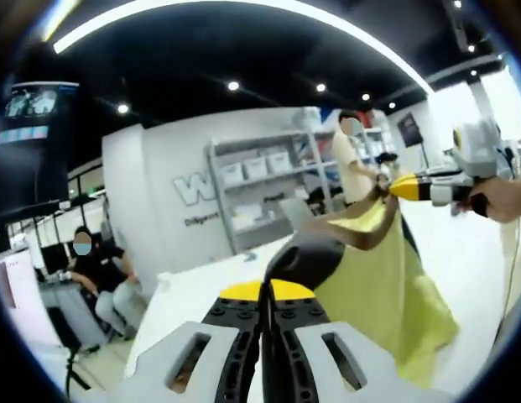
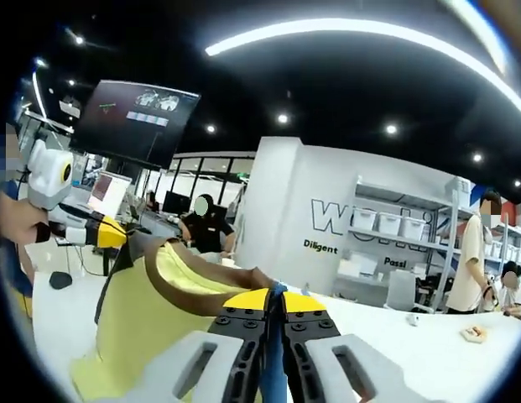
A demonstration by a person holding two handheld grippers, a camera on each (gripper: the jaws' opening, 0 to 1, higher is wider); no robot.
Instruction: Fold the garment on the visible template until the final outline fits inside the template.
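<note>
A person is holding a yellow garment with a brown collar aloft above the white worktop, the left gripper and right gripper each clamping its neckline. Folding is judged barely starting; no template is showing. White storage bins are sitting on background shelving, contents unreadable.
</note>
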